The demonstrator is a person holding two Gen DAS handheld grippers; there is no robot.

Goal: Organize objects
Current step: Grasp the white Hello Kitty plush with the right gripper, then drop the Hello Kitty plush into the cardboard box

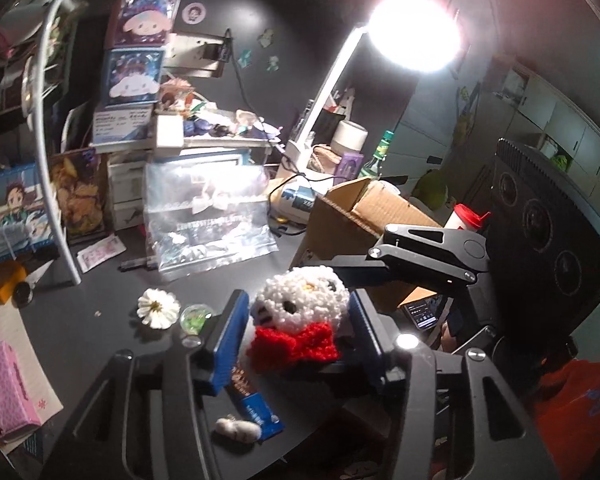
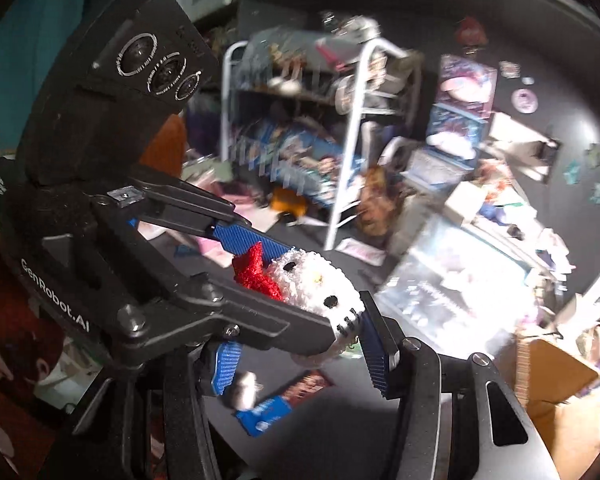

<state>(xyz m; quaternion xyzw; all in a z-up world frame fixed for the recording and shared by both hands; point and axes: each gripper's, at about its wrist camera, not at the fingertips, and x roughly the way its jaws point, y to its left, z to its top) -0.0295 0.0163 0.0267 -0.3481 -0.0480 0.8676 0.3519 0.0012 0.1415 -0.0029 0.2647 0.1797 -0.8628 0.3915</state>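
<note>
A white crocheted cat head with a red bow (image 1: 300,312) is held above the dark desk. My left gripper (image 1: 296,320) is shut on it, one blue pad on each side. In the right wrist view the same toy (image 2: 316,284) sits between the left gripper's fingers (image 2: 252,240). My right gripper (image 2: 300,364) is open just below and around the toy, its blue pads (image 2: 374,356) apart; whether they touch it I cannot tell. In the left wrist view the right gripper's body (image 1: 428,256) shows close behind the toy.
An open cardboard box (image 1: 364,216) stands behind the toy. A white flower (image 1: 158,308) and a small clear capsule (image 1: 196,318) lie on the desk at left. A clear bag (image 1: 208,216), a white rack (image 1: 52,140), a pink box (image 1: 4,388) and a bright lamp (image 1: 412,36) surround them.
</note>
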